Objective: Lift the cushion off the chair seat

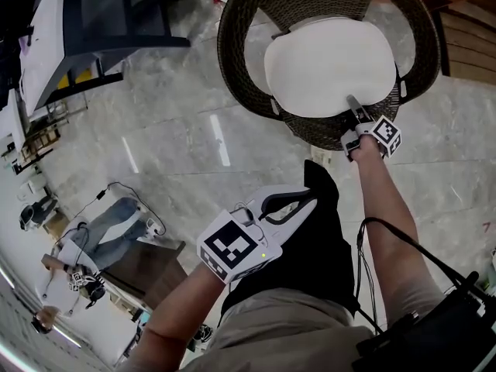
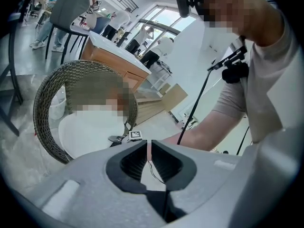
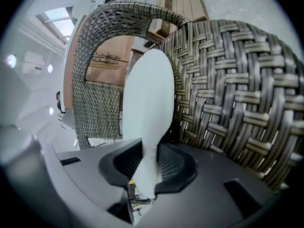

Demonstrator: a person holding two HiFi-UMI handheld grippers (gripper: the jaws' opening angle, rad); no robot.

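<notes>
The wicker chair (image 1: 232,60) loses the top of its rim to the head view's upper edge, and whatever holds it up is hidden under the seat; the cushion (image 1: 329,64) has a bit of its near edge covered by the right gripper (image 1: 353,103); the right gripper view shows that cushion edge-on, its top face out of sight; the dark frame (image 1: 132,46) at top left is cut off; the people (image 1: 105,235) at lower left are too small to make out.

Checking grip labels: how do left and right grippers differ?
Jaws: left gripper together on nothing, right gripper pinching the cushion edge. Place: left gripper near the person's lap, away from the chair; right gripper at its front rim. Both carry a marker cube.
</notes>
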